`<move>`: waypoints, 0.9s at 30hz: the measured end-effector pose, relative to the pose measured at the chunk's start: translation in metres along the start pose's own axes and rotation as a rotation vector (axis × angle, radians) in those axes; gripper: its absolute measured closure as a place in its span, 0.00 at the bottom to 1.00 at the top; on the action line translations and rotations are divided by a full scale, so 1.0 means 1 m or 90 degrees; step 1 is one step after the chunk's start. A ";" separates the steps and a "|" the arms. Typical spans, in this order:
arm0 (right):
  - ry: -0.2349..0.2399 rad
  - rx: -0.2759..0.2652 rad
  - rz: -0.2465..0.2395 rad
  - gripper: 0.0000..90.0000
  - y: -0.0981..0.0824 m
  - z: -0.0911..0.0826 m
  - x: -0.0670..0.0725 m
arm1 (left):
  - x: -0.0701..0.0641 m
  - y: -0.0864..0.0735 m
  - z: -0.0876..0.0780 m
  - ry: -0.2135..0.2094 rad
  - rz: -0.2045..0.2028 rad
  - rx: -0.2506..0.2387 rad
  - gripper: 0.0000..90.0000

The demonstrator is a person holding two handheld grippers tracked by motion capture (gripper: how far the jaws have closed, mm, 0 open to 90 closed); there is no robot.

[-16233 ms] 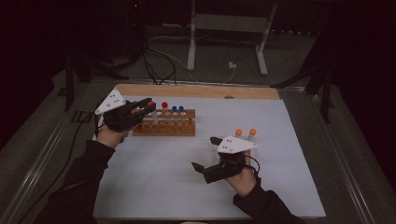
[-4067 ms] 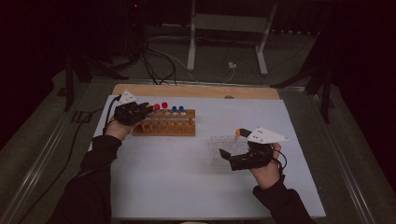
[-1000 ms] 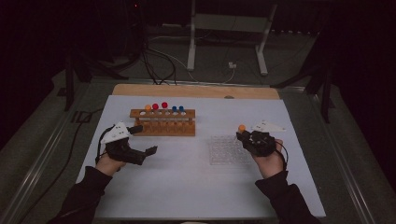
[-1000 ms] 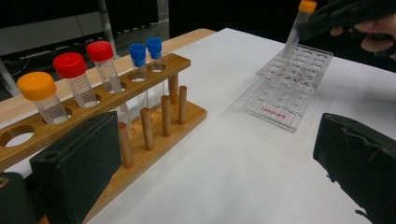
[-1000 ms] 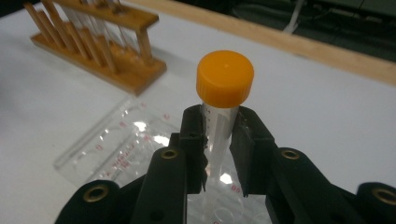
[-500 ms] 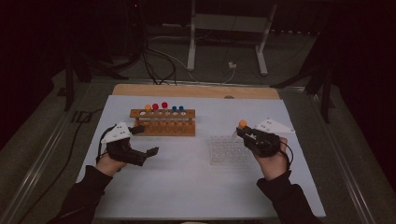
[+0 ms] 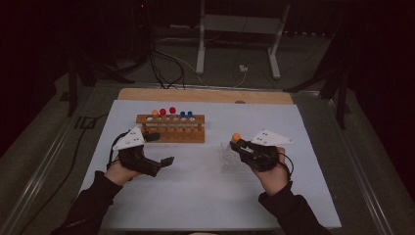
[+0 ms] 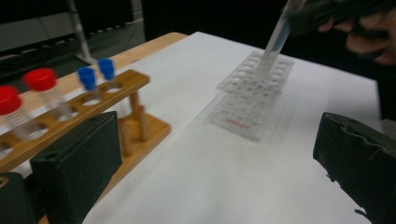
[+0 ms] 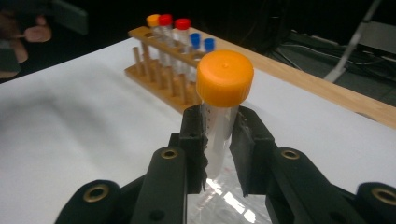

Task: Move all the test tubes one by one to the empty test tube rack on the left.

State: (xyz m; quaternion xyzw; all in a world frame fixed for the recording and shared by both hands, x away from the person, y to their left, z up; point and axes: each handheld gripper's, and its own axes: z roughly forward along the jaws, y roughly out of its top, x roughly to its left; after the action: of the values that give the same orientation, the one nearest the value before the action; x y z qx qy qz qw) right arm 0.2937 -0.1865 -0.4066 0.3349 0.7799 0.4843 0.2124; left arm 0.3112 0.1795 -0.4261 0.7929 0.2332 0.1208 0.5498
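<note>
My right gripper (image 9: 219, 130) is shut on a clear tube with an orange cap (image 9: 224, 78), held upright just above a clear plastic well tray (image 7: 231, 157). In the high view the right gripper (image 7: 243, 145) sits right of centre with the orange cap (image 7: 236, 137) at its tip. In the left gripper view the tube (image 8: 275, 39) hangs over the clear tray (image 8: 256, 80). My left gripper (image 7: 161, 149) stands open in front of the wooden tube rack (image 7: 171, 128), nothing between its jaws. The rack (image 9: 163, 65) holds orange, red and blue capped tubes.
A white sheet (image 7: 195, 196) covers the table, with a wooden strip (image 7: 205, 95) along its far edge. Cables and a metal stand lie on the floor beyond. Bare sheet lies between the two hands and toward the near edge.
The right gripper has lifted the orange-capped tube and carried it a little left. The left gripper has risen slightly and drifted toward the rack.
</note>
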 end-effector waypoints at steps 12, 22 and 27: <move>0.062 0.030 -0.030 0.83 -0.004 0.024 0.030 | -0.019 0.019 0.029 -0.060 0.015 -0.001 0.05; 0.089 0.048 -0.048 0.83 -0.008 0.033 0.043 | -0.031 0.028 0.053 -0.093 0.023 0.004 0.18; 0.093 0.053 -0.049 0.83 -0.010 0.035 0.045 | -0.035 0.032 0.064 -0.097 0.029 0.003 0.28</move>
State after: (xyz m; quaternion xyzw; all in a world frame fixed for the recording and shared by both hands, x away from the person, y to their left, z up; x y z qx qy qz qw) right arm 0.2829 -0.1357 -0.4310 0.2765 0.8252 0.4661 0.1592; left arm 0.3167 0.1008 -0.4176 0.8061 0.1728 0.0718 0.5615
